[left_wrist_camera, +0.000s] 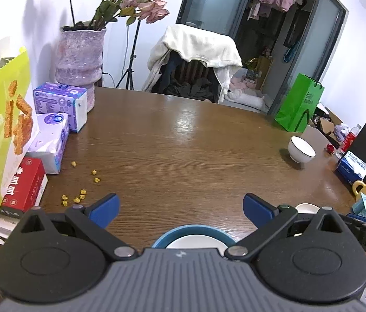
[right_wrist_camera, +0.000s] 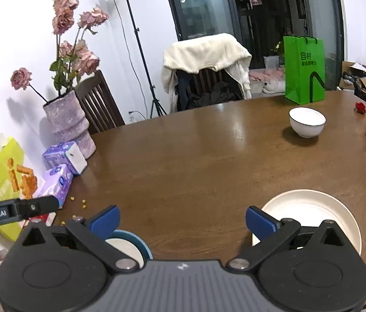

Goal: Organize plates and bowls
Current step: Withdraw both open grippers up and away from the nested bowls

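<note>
Looking along my two tools, I see both pairs of fingers spread wide and holding nothing. Nearest to me, under the left gripper [left_wrist_camera: 181, 212], is the blue bowl [left_wrist_camera: 193, 230] with a white dish inside it; it lies just below and between those fingers. Under the right gripper [right_wrist_camera: 182, 221] the cream plate [right_wrist_camera: 310, 208] lies on the worktop [right_wrist_camera: 196, 161], and the right-side finger [right_wrist_camera: 261, 222] stands over its near rim. Farther away, to the right and well apart from both tools, the white bowl [right_wrist_camera: 307, 122] with a dark rim stands upright and alone. I judge the right hand is nearer to it, so that hand should reach forward and to the right for it.
</note>
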A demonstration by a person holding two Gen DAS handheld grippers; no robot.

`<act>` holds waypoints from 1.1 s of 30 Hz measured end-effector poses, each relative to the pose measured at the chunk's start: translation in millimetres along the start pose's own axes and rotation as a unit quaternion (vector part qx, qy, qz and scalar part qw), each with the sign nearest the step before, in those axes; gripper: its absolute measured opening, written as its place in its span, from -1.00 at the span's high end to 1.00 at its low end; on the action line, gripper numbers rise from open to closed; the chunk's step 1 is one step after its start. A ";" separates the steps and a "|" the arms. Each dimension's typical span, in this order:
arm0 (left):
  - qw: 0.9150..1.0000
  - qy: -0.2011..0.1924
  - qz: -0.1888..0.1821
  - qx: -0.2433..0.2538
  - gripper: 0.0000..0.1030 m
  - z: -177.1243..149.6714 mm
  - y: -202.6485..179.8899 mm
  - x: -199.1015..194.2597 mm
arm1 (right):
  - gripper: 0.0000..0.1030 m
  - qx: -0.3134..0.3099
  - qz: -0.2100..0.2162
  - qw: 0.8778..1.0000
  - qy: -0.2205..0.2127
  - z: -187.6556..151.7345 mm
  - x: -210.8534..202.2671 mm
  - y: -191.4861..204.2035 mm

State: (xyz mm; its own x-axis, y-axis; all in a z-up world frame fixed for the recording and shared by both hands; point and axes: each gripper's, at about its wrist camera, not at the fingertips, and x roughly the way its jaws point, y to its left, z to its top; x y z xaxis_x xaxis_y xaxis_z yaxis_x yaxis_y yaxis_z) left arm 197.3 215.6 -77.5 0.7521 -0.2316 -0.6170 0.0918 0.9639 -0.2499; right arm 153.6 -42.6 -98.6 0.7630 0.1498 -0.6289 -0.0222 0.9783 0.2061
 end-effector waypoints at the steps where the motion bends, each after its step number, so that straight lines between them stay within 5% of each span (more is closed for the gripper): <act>1: 1.000 0.001 -0.002 0.001 -1.00 -0.2 -1.5 0.6 | -1.00 0.001 -0.004 1.000 0.001 -0.5 -0.5 -0.5; 16: 1.000 -0.003 -0.008 -0.008 -1.00 1.1 -37.0 23.4 | -1.00 -0.006 -0.018 1.000 0.015 11.8 10.1 -29.5; 33: 0.999 0.021 0.035 -0.027 -1.00 5.0 -96.9 59.0 | -1.00 -0.027 0.012 0.998 0.061 49.6 50.0 -97.6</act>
State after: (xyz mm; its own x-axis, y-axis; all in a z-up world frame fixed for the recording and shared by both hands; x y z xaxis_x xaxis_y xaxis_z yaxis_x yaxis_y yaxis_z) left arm 236.1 109.3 -85.9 0.7271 -0.1697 -0.6652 0.0038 0.9699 -0.2433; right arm 225.9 -137.7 -112.9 0.6771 0.1874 -0.7117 -0.0779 0.9799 0.1838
